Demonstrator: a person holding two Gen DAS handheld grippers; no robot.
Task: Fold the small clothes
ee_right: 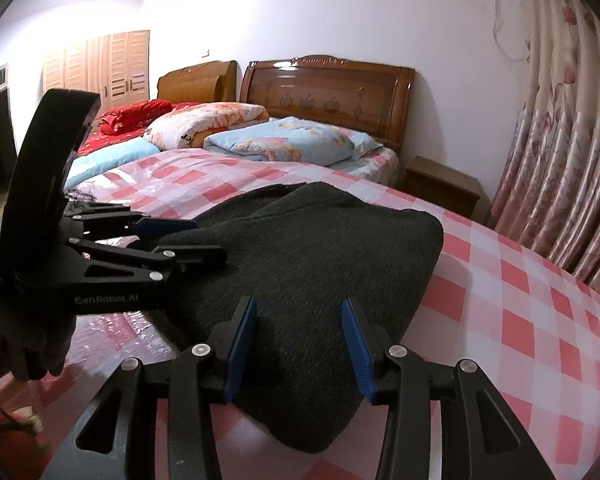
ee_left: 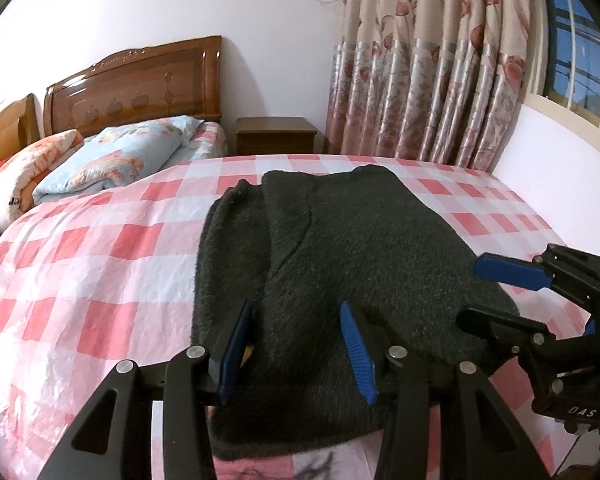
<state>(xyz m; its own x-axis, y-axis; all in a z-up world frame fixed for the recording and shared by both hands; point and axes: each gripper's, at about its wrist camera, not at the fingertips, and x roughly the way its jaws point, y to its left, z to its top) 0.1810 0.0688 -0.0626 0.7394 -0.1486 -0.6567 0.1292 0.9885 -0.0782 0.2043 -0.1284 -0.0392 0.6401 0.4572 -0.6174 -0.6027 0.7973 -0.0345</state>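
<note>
A dark grey knitted garment (ee_left: 340, 248) lies folded on the pink checked bed sheet (ee_left: 100, 248). My left gripper (ee_left: 296, 312) is open, its blue pads over the garment's near edge, holding nothing. My right gripper (ee_left: 476, 292) shows at the right of the left wrist view, open beside the garment's right edge. In the right wrist view the garment (ee_right: 320, 264) fills the middle, my right gripper (ee_right: 300, 308) is open over its near corner, and my left gripper (ee_right: 180, 236) is open at the left over its edge.
Folded quilts and pillows (ee_right: 292, 142) lie at the head of the bed under a wooden headboard (ee_right: 328, 88). A wooden nightstand (ee_left: 276, 134) stands by the flowered curtain (ee_left: 428, 64). The checked sheet (ee_right: 520, 312) spreads right of the garment.
</note>
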